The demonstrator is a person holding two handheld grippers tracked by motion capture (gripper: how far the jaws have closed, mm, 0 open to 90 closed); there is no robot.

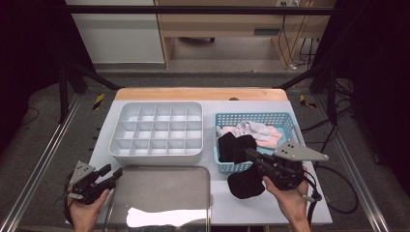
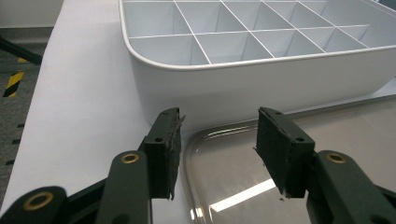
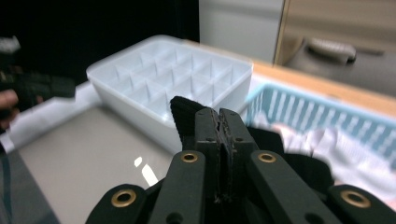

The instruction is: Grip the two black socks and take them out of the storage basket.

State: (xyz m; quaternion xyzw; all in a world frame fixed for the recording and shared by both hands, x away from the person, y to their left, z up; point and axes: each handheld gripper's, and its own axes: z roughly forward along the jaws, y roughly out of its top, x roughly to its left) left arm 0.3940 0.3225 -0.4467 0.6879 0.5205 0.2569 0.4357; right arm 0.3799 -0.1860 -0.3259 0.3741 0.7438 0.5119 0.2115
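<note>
The right tongs are clamped shut on a black sock, a soft knitted piece that hangs limp from the jaws over the front rim of the blue basket and droops onto the white bench just in front of it; in the right gripper view a dark fold of the fabric stands up between the closed jaws. The left tongs stand open and hold nothing, hovering over the near left corner of the steel tray, well apart from the sock. That tray is flat, shallow and glossy with rounded corners, and nothing lies on it. Behind it, touching or just beside its far edge, sits the white plastic organiser, a smooth rounded box cut into a grid of small square compartments, all of them bare. The basket is of rigid slotted plastic and holds another black sock plus soft pale pink and white garments heaped loosely. Judging from this, the sorting has barely begun: one sock is just being lifted out, no compartment is filled, and the rest of the pile waits in the basket.
</note>
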